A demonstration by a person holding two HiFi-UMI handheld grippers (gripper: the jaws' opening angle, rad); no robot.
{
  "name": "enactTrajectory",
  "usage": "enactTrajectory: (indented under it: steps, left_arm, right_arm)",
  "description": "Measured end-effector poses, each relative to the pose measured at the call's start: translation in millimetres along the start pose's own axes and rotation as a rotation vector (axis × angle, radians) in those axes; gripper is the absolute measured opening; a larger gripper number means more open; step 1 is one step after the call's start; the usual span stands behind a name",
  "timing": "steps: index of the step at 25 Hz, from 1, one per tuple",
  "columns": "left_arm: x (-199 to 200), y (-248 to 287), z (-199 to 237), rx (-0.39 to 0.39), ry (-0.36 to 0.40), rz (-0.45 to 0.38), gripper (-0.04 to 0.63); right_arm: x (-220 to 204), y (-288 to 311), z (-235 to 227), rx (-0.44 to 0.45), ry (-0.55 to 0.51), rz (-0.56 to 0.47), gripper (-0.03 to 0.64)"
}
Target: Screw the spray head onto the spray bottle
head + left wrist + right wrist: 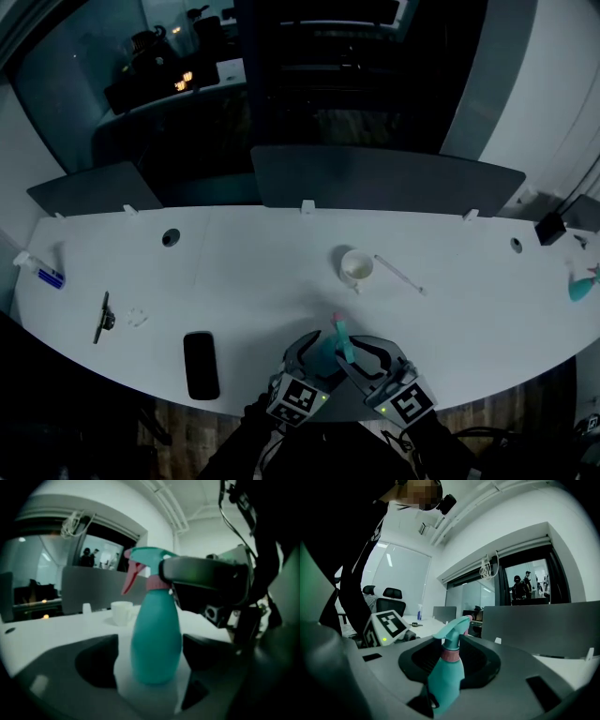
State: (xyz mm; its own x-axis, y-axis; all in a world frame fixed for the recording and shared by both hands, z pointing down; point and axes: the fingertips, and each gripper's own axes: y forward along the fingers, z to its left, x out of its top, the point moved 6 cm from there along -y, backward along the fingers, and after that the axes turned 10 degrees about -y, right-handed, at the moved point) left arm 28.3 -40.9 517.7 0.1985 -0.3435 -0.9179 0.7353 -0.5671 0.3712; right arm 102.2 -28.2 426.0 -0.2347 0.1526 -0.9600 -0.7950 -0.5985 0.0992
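Right fingers clench spray head; left fingers released around spray bottle.

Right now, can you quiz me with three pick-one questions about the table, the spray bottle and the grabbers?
1. Where is the white cup?
A) on the table, beyond the spray bottle
B) on the floor
C) on a chair

2. What colour is the spray bottle's body?
A) yellow
B) teal
C) black

3. How do the left gripper's jaws stand?
A) shut tight together
B) clamped on the cup
C) open, with the spray bottle between them

Answers:
1 A: the head view shows it standing past the bottle.
2 B: both gripper views show teal.
3 C: gaps show on each side of the bottle.
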Motion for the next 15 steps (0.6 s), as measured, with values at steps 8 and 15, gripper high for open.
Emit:
enactTrajectory:
  steps: [8, 15]
  left_arm:
    - [1, 2, -11, 0.131, 0.0, -0.077, 0.362]
    - [-1, -2, -19, 0.361, -0.019, -0.045, 0.377]
  right_arm:
    - [1, 1, 1, 0.0, -0.012, -0.005, 0.123]
    - [1, 2, 7, 0.006, 0.0, -0.007, 0.123]
